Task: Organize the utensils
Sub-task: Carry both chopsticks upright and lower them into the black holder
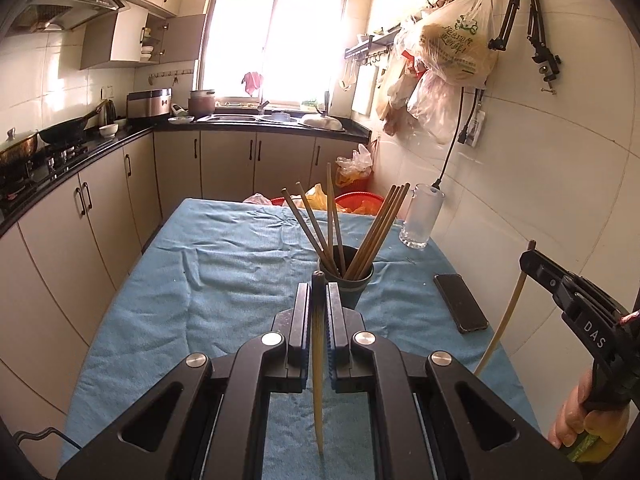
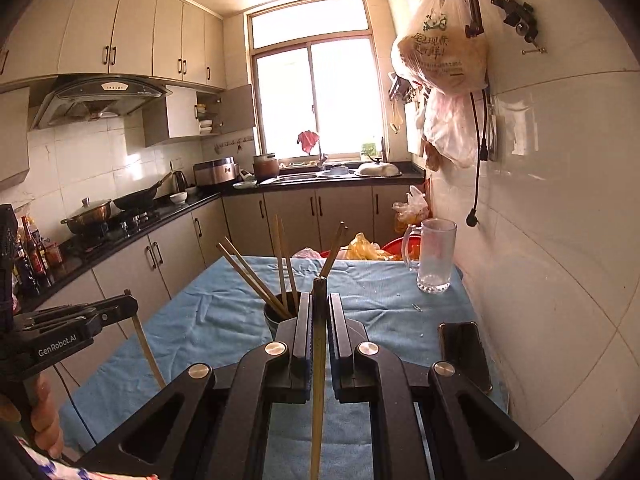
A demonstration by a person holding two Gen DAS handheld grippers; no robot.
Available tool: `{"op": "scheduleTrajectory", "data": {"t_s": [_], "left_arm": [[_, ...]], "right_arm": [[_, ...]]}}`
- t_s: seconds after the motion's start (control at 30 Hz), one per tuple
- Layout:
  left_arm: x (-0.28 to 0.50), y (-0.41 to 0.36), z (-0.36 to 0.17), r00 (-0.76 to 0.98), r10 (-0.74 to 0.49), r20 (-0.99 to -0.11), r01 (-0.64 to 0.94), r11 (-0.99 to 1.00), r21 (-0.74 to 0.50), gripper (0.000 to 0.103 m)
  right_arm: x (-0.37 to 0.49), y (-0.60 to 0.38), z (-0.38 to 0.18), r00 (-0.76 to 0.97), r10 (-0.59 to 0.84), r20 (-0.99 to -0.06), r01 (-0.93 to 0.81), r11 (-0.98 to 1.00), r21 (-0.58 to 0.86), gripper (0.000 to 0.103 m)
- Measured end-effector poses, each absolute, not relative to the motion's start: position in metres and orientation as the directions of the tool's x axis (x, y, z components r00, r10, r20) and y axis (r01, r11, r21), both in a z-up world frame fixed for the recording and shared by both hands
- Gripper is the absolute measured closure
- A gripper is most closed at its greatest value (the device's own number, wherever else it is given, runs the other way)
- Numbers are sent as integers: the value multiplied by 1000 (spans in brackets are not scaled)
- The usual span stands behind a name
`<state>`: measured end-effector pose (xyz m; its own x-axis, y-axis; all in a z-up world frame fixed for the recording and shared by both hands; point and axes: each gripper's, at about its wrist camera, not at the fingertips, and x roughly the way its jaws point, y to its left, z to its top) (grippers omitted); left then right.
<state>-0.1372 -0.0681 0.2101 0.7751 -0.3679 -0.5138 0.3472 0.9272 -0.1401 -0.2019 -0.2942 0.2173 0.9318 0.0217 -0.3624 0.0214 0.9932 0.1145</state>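
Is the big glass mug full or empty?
Empty. The glass mug stands upright on the blue cloth, and you see straight through it.

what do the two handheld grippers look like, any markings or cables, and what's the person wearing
Both grippers are matte black with silver round bolts and blue ribbed pads. The right gripper reads "DAS"; the left gripper reads "GenRobot.AI", with a dark cable below. A white patterned sleeve with red and blue shows.

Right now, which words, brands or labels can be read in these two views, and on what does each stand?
"DAS": side of the right gripper, letters cut off.
"GenRobot.AI": side of the left gripper.
Green print on the hanging plastic bag: Chinese characters, too blurred to read.
Range hood panel: marks too small to read.
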Motion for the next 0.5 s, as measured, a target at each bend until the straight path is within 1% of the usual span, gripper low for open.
{"op": "scheduleTrajectory", "data": {"t_s": [0.5], "left_arm": [[-131,-81,222,787,-346,-510,359,930,-78,97]], "right_arm": [[-188,-296,227,938,31,-345,11,993,120,96]]}}
